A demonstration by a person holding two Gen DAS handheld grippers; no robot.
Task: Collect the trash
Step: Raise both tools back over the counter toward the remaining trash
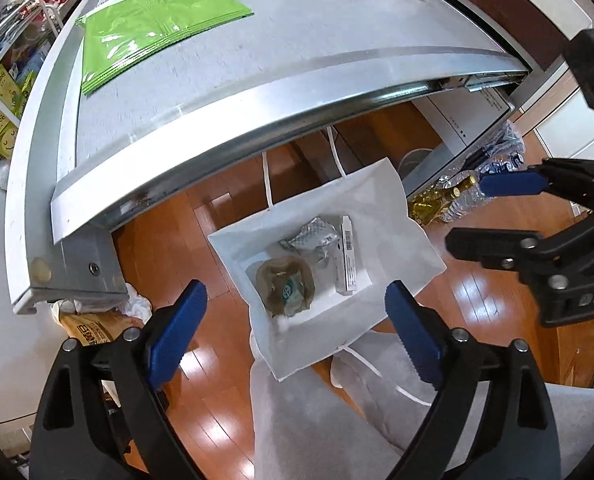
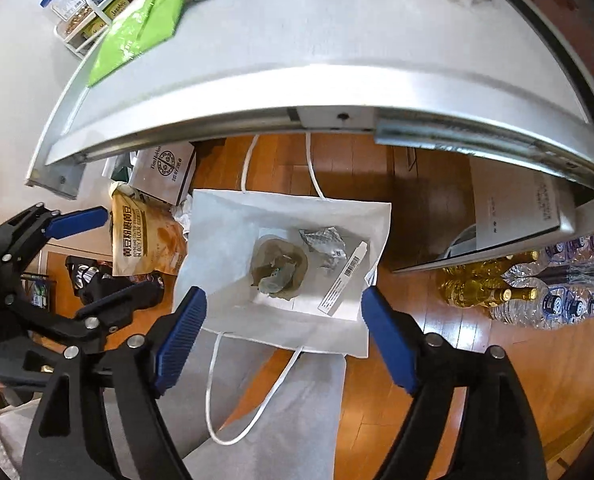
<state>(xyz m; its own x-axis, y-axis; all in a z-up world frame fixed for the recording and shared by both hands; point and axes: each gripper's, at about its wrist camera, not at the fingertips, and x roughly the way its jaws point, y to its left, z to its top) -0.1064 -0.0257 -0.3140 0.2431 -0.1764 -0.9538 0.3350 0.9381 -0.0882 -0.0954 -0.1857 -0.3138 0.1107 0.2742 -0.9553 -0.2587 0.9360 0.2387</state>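
Below the edge of the grey surface [image 1: 281,52], a white paper bag [image 1: 381,196] stands open on the wooden floor [image 1: 169,236], holding a crumpled brown wrapper [image 1: 285,284], a scrunched foil piece [image 1: 313,234] and a narrow white barcoded box [image 1: 347,256]. Left claw [image 1: 293,330] and right claw [image 2: 283,334] both hover above the bag mouth, jaws spread wide and gripping nothing. Green plastic bags [image 1: 149,24] lie flat on the surface.
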